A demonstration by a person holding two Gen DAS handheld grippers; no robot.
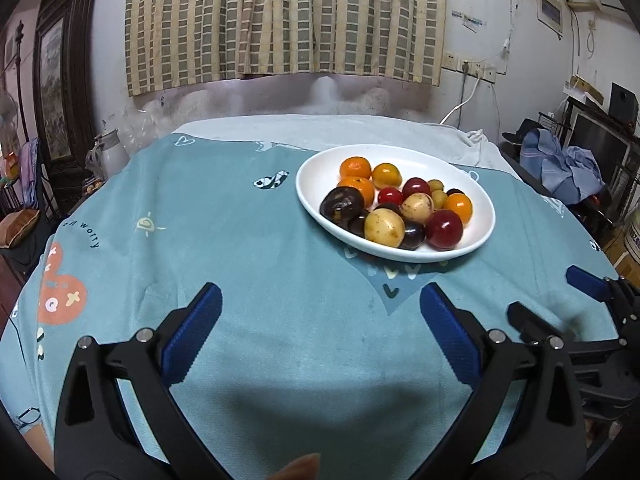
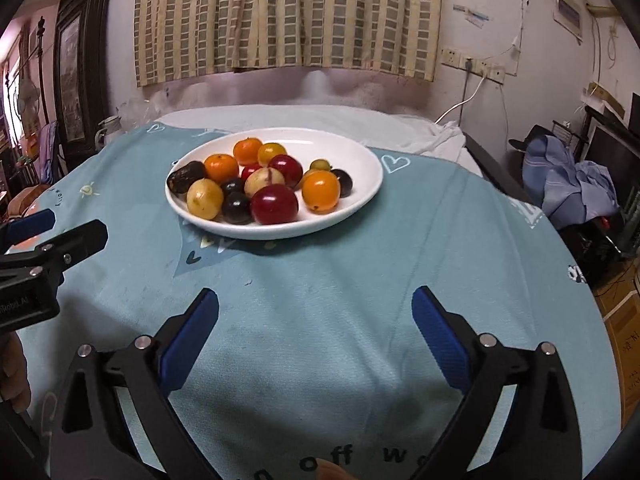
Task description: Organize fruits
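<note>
- The left gripper (image 1: 320, 300) is hovering over the teal blanket (image 1: 260, 272), its blue-padded fingers (image 1: 200, 320) spreading wide apart and gripping nothing.
- The right gripper (image 2: 314, 304) is hanging beside it over the same blanket (image 2: 340, 280), jaws likewise standing wide open with nothing between them.
- Each gripper is showing at the edge of the other's view: the right one (image 1: 560, 300) at the right side of the left wrist view, the left one (image 2: 60, 232) at the left side of the right wrist view.
- A white oval plate (image 2: 360, 176) is sitting on the blanket ahead of both grippers, well apart from their fingertips.
- The fruits are lying piled together on the plate (image 1: 316, 172): orange tangerines (image 1: 355, 169), a large red plum (image 2: 275, 204), dark purple ones (image 1: 341, 203), and yellowish speckled ones (image 1: 384, 227), most touching their neighbours.
- A checked curtain (image 1: 280, 20) is hanging on the wall behind the table.
</note>
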